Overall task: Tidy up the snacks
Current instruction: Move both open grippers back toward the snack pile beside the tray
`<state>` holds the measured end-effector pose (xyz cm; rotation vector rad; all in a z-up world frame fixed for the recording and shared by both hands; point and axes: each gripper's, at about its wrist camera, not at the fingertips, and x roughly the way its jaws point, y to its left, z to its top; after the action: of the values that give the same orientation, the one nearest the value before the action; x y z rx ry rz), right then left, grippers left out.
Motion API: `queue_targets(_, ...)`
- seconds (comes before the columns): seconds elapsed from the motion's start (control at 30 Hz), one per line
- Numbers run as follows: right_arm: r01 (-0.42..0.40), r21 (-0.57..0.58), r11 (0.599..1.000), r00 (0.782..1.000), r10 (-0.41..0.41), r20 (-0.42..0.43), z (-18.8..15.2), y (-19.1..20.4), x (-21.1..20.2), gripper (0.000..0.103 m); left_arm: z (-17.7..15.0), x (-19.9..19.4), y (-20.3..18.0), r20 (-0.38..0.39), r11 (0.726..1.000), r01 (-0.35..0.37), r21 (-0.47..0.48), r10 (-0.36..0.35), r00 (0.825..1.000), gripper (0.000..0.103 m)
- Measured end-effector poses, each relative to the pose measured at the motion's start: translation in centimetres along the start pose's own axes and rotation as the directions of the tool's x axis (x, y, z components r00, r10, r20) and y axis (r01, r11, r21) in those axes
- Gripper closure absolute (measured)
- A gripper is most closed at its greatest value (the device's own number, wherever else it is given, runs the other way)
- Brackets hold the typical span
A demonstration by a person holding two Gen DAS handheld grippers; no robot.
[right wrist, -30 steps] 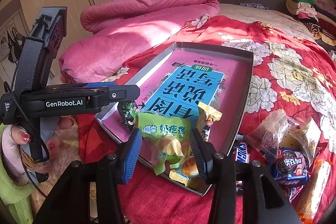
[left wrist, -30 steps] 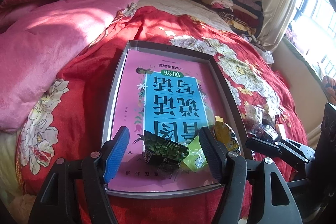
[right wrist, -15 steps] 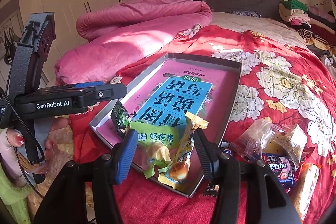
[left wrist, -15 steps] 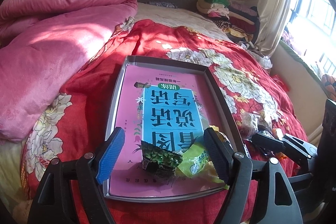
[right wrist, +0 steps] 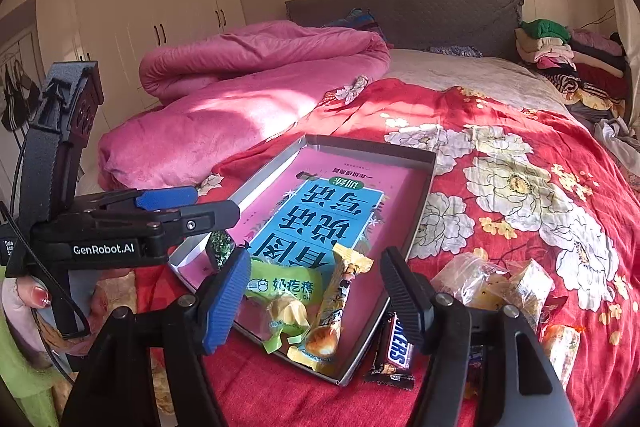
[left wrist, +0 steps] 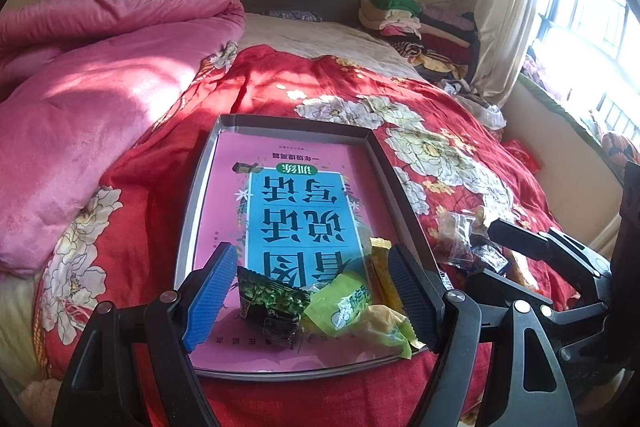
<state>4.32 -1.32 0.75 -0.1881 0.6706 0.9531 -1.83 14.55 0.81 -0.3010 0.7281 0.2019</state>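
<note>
Both grippers hang spread wide and empty over the near end of the tray (left wrist: 192, 223). Left gripper (left wrist: 316, 295) frames the dark green packet (left wrist: 270, 307) and the lime-green packet (left wrist: 348, 307); right gripper (right wrist: 316, 295) frames the lime-green one (right wrist: 280, 291) and the yellow stick pack (right wrist: 332, 311). No contact with any of them.

Three snacks sit bunched at the tray's near end, on the pink-and-blue book (right wrist: 320, 215) lying in it. Loose pile (right wrist: 500, 291) lies on the red floral quilt (right wrist: 520, 187) just beside the tray's right wall. Snickers bar (right wrist: 394, 347) looks to touch that wall from outside.

Handling, as judgement:
- All look light, crinkly film, air-filled. Soft, will deform under a squeeze.
- Film likely slippery; a pinch on the puffed middle may squirt out or crush the contents.
- Better hold: crimped end seal, or across the narrow width.
- Snickers bar is firmer; grip across its short side, mid-length.
- Quilt is soft, so pressing down gives little reaction. Come in low from the side.
- Clear bags in the pile overlap; one pick may drag a neighbour.
</note>
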Motion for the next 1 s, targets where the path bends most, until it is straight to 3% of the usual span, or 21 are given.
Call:
queue_targets(0.57,0.072,0.087,0.994,0.995,-0.078,0.068,0.5,-4.0,-4.0,0.029,-0.8,-0.5,-3.2,-0.012,0.998,0.057,0.039,-0.056,0.998,0.024)
queue_targets(1.0,0.184,0.191,0.964,0.976,-0.203,0.084,-0.2,-9.0,-7.8,0.027,-1.2,-0.9,-5.7,-0.033,0.992,0.119,0.048,-0.118,0.993,0.024)
